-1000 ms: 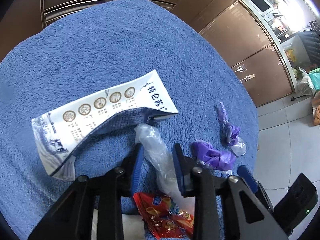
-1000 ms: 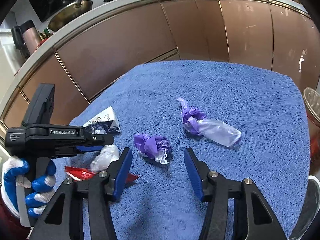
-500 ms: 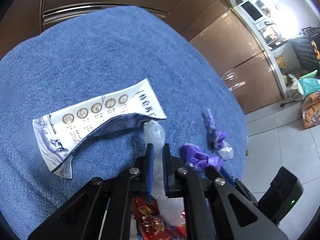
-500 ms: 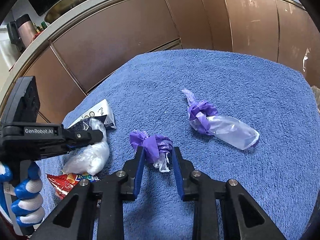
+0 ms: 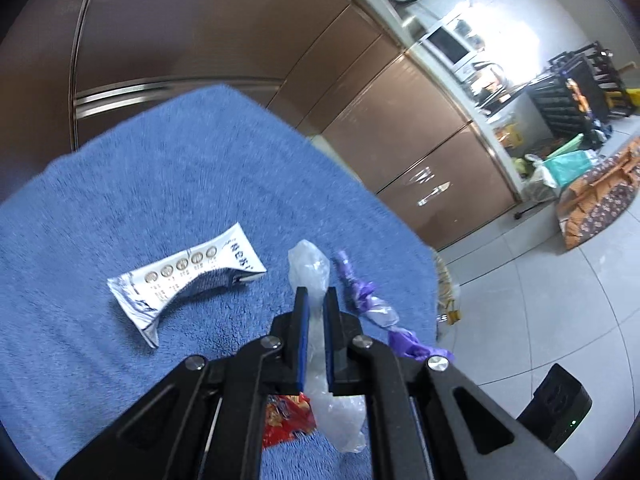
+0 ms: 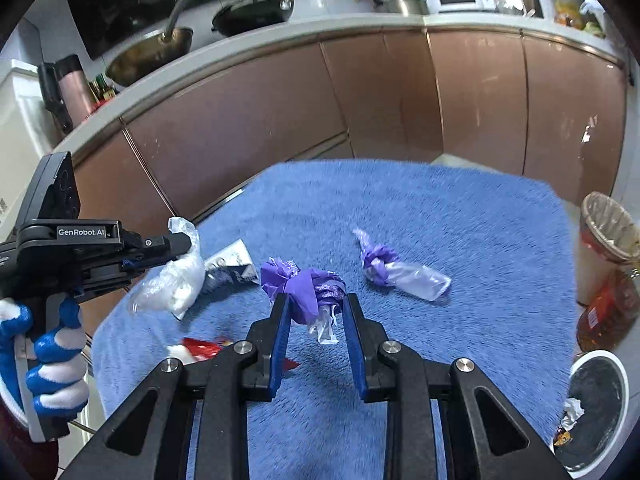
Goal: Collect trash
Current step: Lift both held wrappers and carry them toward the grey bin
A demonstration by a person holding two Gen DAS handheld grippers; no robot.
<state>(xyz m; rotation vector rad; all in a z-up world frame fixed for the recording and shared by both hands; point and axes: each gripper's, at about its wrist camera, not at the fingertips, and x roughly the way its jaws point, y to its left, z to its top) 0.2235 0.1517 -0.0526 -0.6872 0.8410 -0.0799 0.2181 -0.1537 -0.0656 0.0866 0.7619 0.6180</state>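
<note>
Left gripper [image 5: 315, 300] fingers clamped on crumpled clear plastic bag [image 5: 310, 268]. Right gripper [image 6: 314, 308] fingers pinching crumpled purple plastic wad [image 6: 304, 282], above blue towel-covered table [image 6: 460, 208]. Knotted purple-and-clear bag [image 6: 400, 272] at two o'clock.

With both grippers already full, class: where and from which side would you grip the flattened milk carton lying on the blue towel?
Grip the flattened milk carton at its raised, bowed middle, coming from above with jaws across its narrow width: that arch lifts off the towel, while the ends lie flat.
</note>
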